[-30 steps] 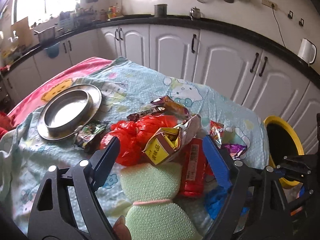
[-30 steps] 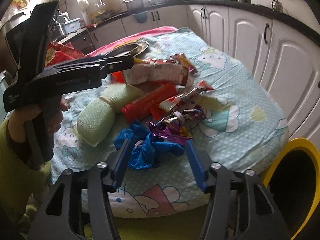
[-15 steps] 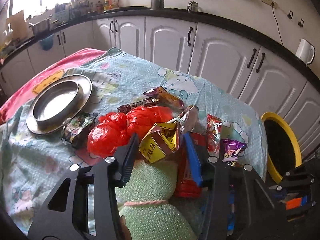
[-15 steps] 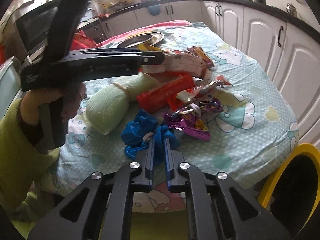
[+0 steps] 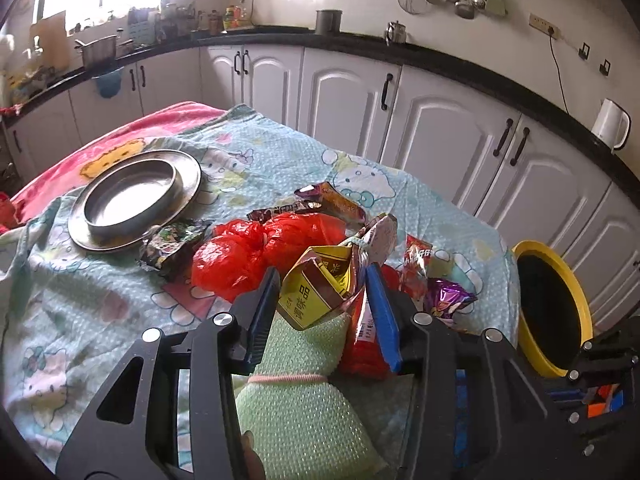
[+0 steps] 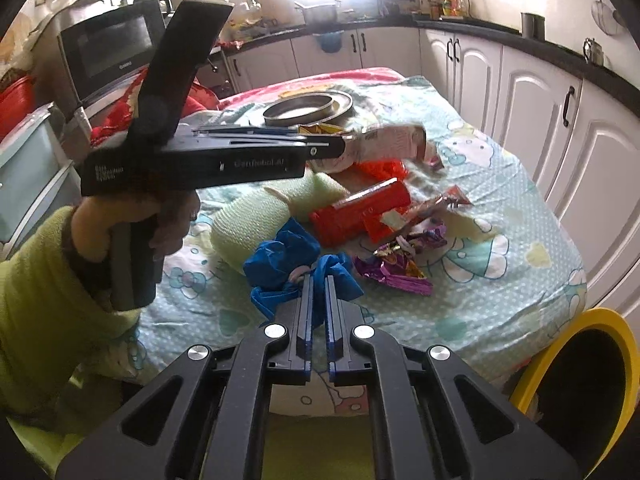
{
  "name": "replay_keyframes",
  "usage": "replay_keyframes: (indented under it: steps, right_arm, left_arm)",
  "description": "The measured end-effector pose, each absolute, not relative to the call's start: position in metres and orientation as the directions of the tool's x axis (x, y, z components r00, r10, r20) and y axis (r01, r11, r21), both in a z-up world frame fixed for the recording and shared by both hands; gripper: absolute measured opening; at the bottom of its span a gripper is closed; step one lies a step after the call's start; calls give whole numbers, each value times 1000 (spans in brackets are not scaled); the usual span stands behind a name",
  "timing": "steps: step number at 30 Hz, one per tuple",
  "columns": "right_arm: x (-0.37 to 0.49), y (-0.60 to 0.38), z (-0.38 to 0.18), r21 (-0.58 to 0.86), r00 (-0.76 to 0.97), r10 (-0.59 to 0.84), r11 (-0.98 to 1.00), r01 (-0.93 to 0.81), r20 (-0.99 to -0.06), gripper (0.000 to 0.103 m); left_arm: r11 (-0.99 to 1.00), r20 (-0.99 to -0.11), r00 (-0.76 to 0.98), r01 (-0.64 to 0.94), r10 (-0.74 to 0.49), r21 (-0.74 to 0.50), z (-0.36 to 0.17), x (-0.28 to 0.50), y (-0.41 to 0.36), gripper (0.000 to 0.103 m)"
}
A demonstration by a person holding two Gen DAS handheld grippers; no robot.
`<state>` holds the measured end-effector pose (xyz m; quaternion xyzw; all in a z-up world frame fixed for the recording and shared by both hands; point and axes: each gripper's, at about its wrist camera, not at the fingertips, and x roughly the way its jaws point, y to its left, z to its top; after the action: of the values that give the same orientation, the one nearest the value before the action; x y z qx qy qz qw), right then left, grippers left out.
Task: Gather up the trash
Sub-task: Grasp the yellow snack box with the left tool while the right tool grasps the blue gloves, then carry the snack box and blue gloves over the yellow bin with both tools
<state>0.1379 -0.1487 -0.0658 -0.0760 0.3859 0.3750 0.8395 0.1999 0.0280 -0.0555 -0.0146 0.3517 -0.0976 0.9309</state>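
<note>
We hold the left gripper (image 5: pixel 322 300) clamped on a yellow seasoning packet (image 5: pixel 320 288); its jaws have just been closing, and the packet now sits pinched between the blue pads, lifted clear of the cloth. In the right wrist view the same packet projects from the tip of the left gripper (image 6: pixel 344 146), above the pile.

Our right gripper (image 6: pixel 318 300) is closed on a crumpled blue plastic bag (image 6: pixel 280 264). A fold of the bag passes between the two fingers, which stand almost together. Most of the bag rests on the tablecloth (image 6: pixel 500 280).

The remaining trash lies in the middle of the table:
- a red plastic bag (image 5: pixel 256 248), just beside the steel plate (image 5: pixel 132 196);
- a red wrapper tube (image 6: pixel 360 210), touching the green scrub sponge (image 6: pixel 248 224);
- a purple foil wrapper (image 6: pixel 396 268), near the blue bag;
- a dark snack wrapper (image 5: pixel 172 244), against the plate's rim.

The yellow-rimmed bin (image 6: pixel 576 392) stands on the floor beside the table's near corner, below the right gripper's right side.
</note>
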Motion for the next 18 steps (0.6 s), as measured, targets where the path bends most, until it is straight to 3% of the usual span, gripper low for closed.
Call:
replay_keyframes:
  steps: [18]
  right_arm:
    - [129,-172,-33,115,536,566,747,-654,-626,4]
  left_arm:
    - [976,-576,789,159,-216,-148,-23,172,27,36]
